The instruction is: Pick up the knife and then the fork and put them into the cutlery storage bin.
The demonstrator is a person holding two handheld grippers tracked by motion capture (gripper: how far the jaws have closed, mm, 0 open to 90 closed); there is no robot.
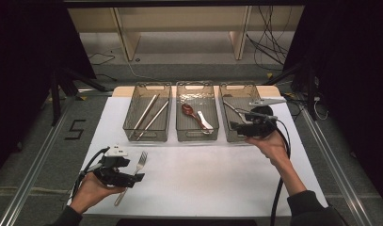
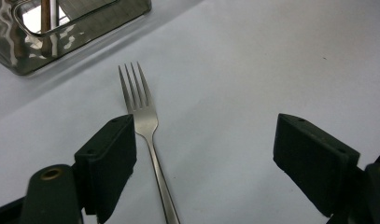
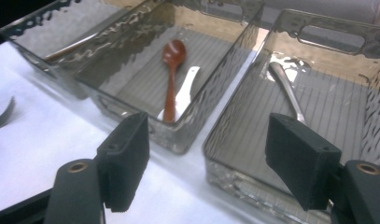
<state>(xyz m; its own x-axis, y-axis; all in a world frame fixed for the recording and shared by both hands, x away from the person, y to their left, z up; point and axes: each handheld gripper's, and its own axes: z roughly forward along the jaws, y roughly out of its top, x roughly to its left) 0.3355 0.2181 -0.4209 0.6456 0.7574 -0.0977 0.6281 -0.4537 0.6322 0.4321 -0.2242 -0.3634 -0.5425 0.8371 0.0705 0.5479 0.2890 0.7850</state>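
Jaws of the left gripper (image 2: 204, 156) stand wide apart with nothing held, straddling the fork (image 2: 145, 135), which lies flat on the white table (image 2: 253, 70) near the leftmost tray (image 1: 148, 113); right gripper (image 3: 208, 161) likewise open, empty. Judged light, rigid, slippery steel: best pinched across its narrow handle.

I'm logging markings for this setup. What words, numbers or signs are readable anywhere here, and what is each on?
"5": a black figure marked on the grey floor, left of the table.
Nothing readable on the fork, the three bins, the utensils in them, or the grippers.
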